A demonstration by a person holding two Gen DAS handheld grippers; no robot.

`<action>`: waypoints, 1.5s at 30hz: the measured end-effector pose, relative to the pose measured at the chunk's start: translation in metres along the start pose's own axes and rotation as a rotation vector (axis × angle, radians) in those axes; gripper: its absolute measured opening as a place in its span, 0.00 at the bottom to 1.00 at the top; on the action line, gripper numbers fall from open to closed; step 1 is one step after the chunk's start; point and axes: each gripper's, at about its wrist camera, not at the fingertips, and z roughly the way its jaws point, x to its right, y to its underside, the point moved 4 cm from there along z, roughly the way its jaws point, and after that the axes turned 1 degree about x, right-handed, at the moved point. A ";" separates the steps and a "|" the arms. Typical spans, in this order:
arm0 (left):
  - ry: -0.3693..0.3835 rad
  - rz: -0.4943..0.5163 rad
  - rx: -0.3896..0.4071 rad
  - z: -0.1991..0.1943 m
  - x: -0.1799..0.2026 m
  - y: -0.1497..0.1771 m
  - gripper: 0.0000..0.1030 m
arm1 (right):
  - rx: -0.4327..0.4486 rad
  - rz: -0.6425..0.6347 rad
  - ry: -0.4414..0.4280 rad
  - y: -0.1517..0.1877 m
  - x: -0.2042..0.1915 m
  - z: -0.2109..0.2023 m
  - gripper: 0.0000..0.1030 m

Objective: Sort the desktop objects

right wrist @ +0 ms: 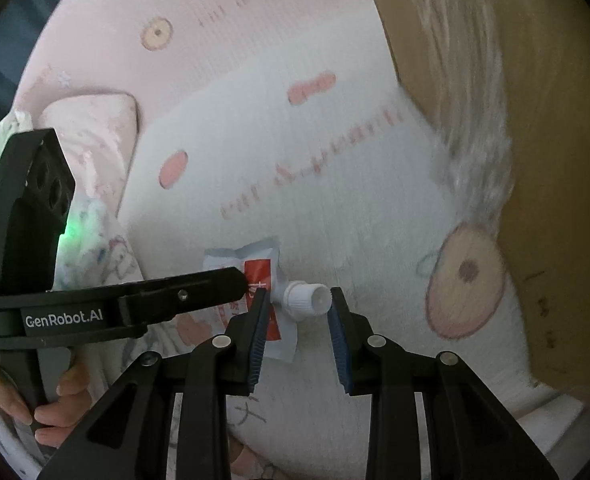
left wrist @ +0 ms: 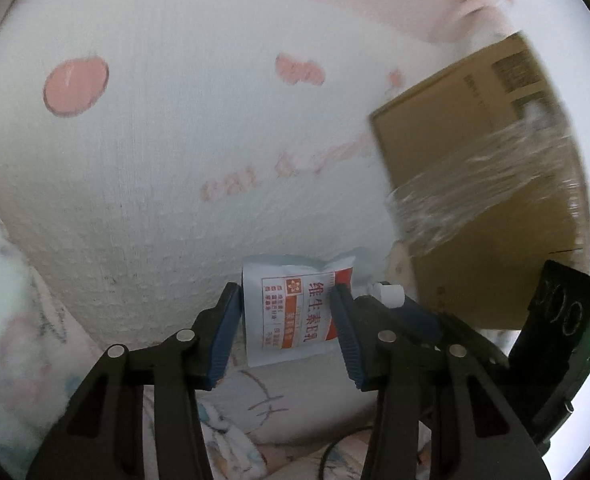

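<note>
A white pouch [left wrist: 295,312] with a red and orange label sits between the blue pads of my left gripper [left wrist: 287,304], which is shut on its two side edges. Its white screw cap [left wrist: 389,294] sticks out to the right. In the right wrist view the same pouch [right wrist: 261,272] hangs just above the bedding, and my right gripper [right wrist: 298,304] is shut on the cap [right wrist: 309,300]. My left gripper [right wrist: 243,280] reaches in from the left, and a hand [right wrist: 55,412] grasps its handle.
A brown cardboard box [left wrist: 475,160] with shiny clear tape stands close on the right, seen large in the right wrist view as the cardboard box [right wrist: 555,160]. Beneath lies a white blanket [left wrist: 155,180] with pink prints. A pink pillow [right wrist: 95,128] lies at the left.
</note>
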 end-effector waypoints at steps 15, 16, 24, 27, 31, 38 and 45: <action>0.077 0.046 0.264 -0.064 0.030 -0.009 0.48 | 0.207 -0.161 0.062 -0.022 -0.034 -0.063 0.25; 0.063 0.061 0.272 -0.070 0.033 -0.007 0.48 | 0.209 -0.158 0.058 -0.024 -0.035 -0.064 0.25; 0.078 0.141 0.346 -0.107 0.080 -0.012 0.48 | 0.327 -0.150 0.039 -0.039 -0.038 -0.116 0.25; 0.108 0.161 0.366 -0.118 0.100 -0.017 0.48 | 0.386 -0.125 0.026 -0.047 -0.033 -0.141 0.25; 0.101 0.216 0.415 -0.132 0.133 -0.021 0.48 | 0.453 -0.095 0.020 -0.057 -0.024 -0.170 0.25; 0.101 0.298 0.433 -0.131 0.187 -0.035 0.48 | 0.524 -0.054 -0.005 -0.073 -0.001 -0.211 0.25; 0.148 0.329 0.392 -0.109 0.235 -0.046 0.48 | 0.522 0.005 0.004 -0.088 0.042 -0.243 0.25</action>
